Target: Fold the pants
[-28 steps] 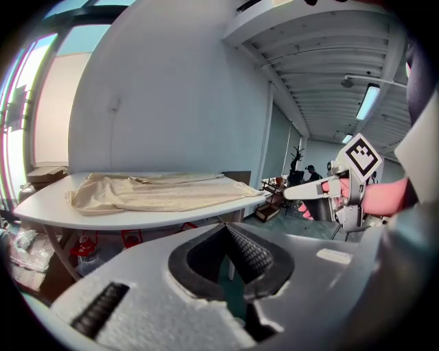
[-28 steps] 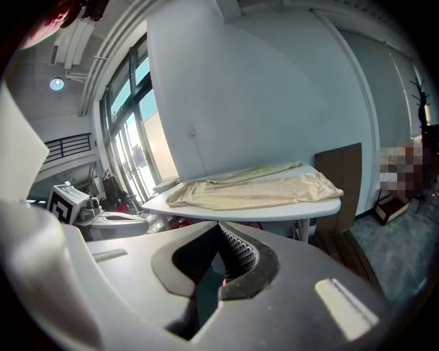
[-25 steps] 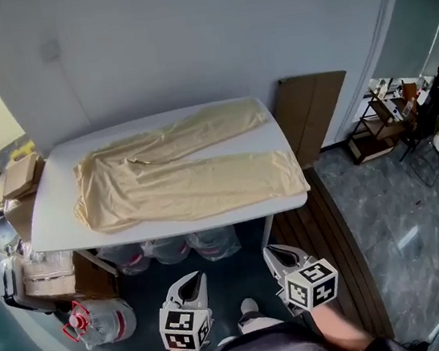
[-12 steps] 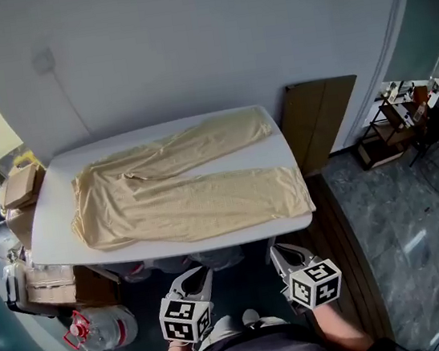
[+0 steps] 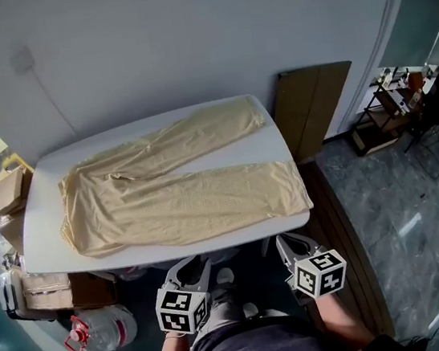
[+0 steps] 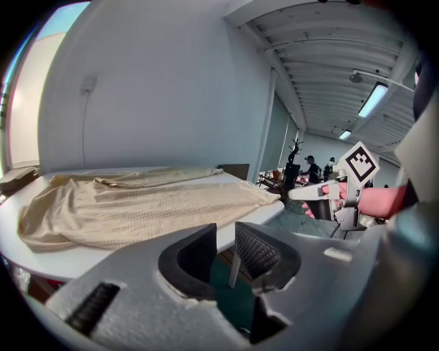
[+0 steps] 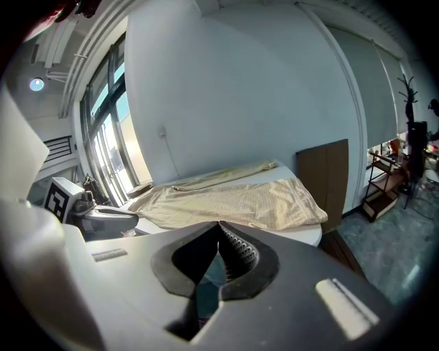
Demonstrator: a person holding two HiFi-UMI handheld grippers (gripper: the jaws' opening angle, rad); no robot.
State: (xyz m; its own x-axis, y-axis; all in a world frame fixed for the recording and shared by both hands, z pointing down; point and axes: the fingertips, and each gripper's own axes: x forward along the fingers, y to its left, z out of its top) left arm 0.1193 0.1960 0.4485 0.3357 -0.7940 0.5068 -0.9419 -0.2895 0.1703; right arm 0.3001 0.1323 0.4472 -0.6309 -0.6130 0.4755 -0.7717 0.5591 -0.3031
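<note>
Beige pants (image 5: 173, 193) lie spread flat on a white table (image 5: 272, 143), waist at the left, both legs running right. Both grippers hang just short of the table's front edge, below its top, touching nothing. My left gripper (image 5: 190, 264) is open; its jaws have just been opening, with a narrow gap and nothing between them (image 6: 226, 230). My right gripper (image 5: 287, 240) is shut and empty, its pads meeting (image 7: 219, 225). The left gripper view shows the pants (image 6: 137, 206) ahead and the right gripper (image 6: 302, 194) beside it. The right gripper view shows the pants (image 7: 233, 199) too.
Cardboard boxes (image 5: 7, 192) stack at the table's left end, and a water jug (image 5: 95, 330) stands on the floor below. A brown board (image 5: 311, 109) leans on the wall right of the table. A rack with clutter (image 5: 407, 95) stands at far right.
Both grippers have moved forward, up to the table's front edge. The left jaws have parted from shut to a narrow gap. The pants have not moved.
</note>
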